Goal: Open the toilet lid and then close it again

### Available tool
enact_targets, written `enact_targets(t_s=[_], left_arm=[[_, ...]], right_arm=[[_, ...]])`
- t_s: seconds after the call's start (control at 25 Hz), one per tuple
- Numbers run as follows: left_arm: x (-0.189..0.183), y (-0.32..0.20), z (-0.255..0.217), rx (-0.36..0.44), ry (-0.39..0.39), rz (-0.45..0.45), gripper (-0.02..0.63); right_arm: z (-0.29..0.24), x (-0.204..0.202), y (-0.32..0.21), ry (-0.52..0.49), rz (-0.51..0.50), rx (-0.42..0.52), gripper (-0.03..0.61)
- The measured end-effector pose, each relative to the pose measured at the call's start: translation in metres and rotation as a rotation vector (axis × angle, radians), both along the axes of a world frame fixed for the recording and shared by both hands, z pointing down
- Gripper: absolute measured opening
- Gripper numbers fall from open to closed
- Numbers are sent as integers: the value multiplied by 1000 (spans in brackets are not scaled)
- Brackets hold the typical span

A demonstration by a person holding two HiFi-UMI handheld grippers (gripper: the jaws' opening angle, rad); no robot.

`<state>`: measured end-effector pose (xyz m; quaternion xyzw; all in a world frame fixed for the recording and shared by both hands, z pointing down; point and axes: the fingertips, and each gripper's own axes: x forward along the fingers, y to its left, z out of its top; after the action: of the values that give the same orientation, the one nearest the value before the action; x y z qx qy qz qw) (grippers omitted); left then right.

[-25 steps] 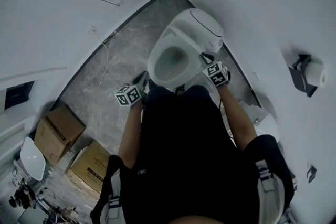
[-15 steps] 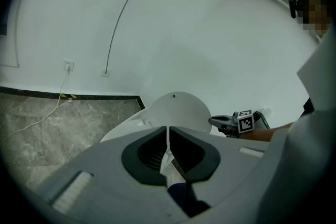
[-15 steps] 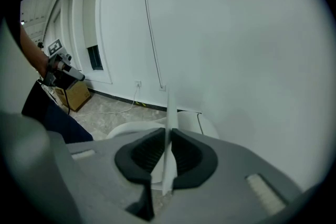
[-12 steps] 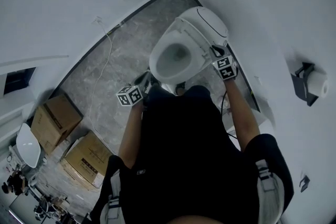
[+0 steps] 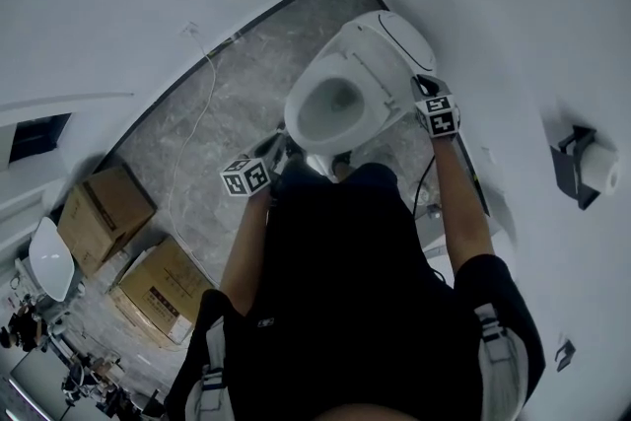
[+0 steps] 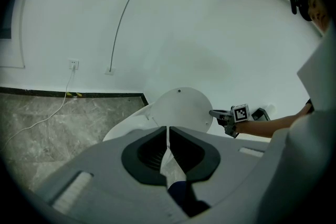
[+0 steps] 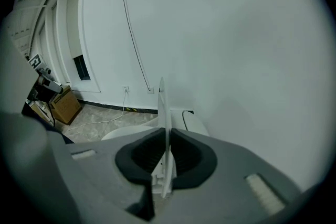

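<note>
At the far left the cardboard boxes (image 5: pixel 108 212) lie well apart from our work, so we expect no trouble there. Our left tool (image 5: pixel 276 148) hangs in front of the toilet bowl (image 5: pixel 333 104), jaws pressed together on nothing. The risk here is that it drifts against the rim, or sits in the lid's path when the lid comes down.

The toilet lid (image 5: pixel 406 39) stands raised behind the bowl, close to the wall. Our right tool (image 7: pixel 167 136) has just been closing its jaws, and the lid's thin edge stands between them, pinched edge-on. That hold worries us most, because the plastic looks smooth and narrow and the pads catch only a slim strip at the rim. If we pull faster than the hinge turns, or twist the wrist against the lid's arc, we judge the edge could slide out and the lid could drop hard onto the seat. Pushing back instead could knock it against the wall.

A dark cable (image 5: pixel 426 177) trails beside our right arm and could snag. Further right, the paper holder (image 5: pixel 577 158) on the wall looks safely apart.
</note>
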<state>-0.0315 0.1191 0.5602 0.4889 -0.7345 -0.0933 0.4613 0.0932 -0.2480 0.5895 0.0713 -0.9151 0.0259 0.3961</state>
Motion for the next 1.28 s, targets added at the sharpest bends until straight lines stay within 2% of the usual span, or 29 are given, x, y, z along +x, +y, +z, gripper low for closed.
enact_targets(t_s=[0.4, 0.76, 1.28], left_arm=[[8, -9, -1, -14, 1, 7, 26], [-1, -26, -7, -17, -22, 39, 26], [-8, -24, -1, -15, -6, 46, 26]], right_arm=[[10, 2, -45, 41, 50, -35, 26], [11, 1, -51, 15, 61, -49, 26], [11, 2, -45, 16, 71, -45, 25]])
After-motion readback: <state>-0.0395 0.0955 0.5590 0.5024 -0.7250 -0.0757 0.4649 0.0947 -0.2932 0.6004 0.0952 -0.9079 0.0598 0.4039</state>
